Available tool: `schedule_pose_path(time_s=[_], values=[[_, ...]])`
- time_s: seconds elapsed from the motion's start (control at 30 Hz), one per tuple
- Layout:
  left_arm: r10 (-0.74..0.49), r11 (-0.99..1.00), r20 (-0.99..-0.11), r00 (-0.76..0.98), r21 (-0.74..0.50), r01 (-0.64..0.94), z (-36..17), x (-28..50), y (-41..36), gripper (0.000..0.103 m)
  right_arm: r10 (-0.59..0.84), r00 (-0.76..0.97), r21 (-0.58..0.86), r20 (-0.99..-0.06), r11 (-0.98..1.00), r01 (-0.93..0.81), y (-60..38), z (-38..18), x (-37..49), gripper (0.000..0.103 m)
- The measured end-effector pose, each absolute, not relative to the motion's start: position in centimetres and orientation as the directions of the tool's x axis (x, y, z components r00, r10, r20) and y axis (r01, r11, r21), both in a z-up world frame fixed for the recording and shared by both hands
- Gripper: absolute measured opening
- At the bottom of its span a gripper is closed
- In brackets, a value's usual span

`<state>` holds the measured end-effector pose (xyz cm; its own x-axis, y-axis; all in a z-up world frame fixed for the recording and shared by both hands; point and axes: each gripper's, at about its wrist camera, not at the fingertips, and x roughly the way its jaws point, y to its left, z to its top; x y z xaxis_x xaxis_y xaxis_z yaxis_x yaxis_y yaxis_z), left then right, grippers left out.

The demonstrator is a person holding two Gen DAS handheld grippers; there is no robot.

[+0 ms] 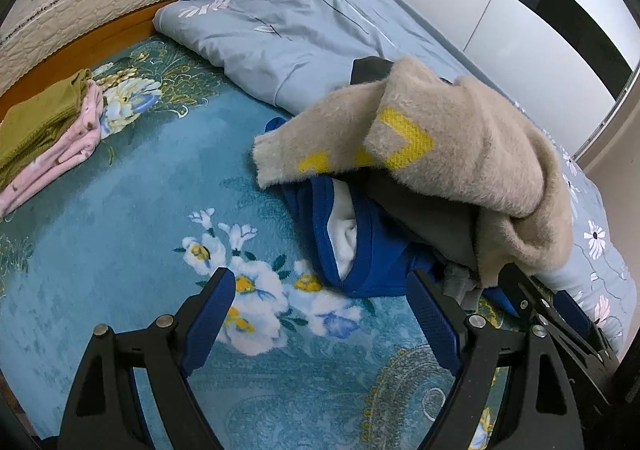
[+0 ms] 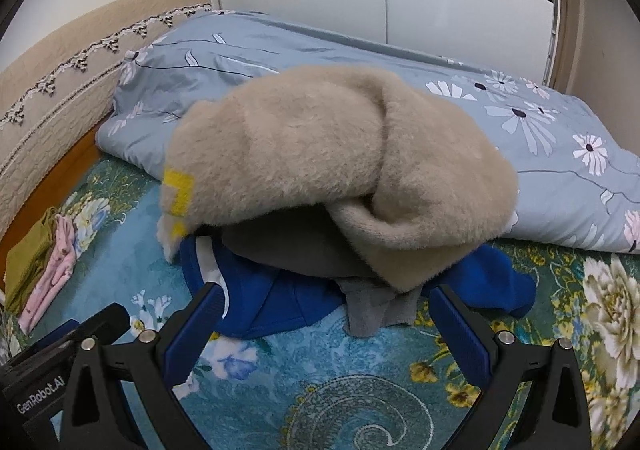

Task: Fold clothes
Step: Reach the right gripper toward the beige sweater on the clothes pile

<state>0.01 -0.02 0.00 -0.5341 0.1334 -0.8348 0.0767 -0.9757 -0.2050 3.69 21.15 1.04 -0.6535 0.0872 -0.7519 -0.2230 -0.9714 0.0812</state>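
Both grippers, left [image 1: 322, 286] and right [image 2: 328, 304], gape wide and empty before the beige sweater [image 2: 320, 162] pile.

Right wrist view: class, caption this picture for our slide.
Open right gripper faces beige fuzzy sweater heaped over blue garment.

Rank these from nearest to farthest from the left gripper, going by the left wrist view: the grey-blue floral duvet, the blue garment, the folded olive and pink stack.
From the left gripper:
1. Blue garment, just ahead, by its right finger.
2. Folded olive and pink stack, far left, near the bed's edge.
3. Grey-blue floral duvet, at the back, beyond the clothes pile.
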Motion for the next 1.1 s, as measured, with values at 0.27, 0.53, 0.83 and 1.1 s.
schedule_pose_path(time_s=[0.27,0.53,0.83,1.1], values=[[0.170,-0.968,-0.844,-0.508,-0.240,0.076,0.1,0.3,-0.4,0.088,0.097,-0.650,0.074,-0.754,-0.970,-0.231,20.7,1.6,3.8,0.103],[0.184,-0.961,-0.840,-0.511,-0.262,0.085,-0.4,0.7,-0.3,0.088,0.130,-0.648,0.015,-0.751,-0.977,-0.213,19.9,2.1,4.3,0.103],[0.186,-0.963,-0.846,-0.499,-0.259,0.081,-1.3,1.7,-1.6,0.088,0.112,-0.665,-0.003,-0.738,-0.987,-0.163,18.8,1.7,4.3,0.103],[0.157,-0.931,-0.836,-0.525,-0.303,0.203,-1.8,2.1,-7.4,0.087,0.189,-0.694,-0.223,-0.695,-0.974,-0.042,14.3,1.1,-1.0,0.103]])
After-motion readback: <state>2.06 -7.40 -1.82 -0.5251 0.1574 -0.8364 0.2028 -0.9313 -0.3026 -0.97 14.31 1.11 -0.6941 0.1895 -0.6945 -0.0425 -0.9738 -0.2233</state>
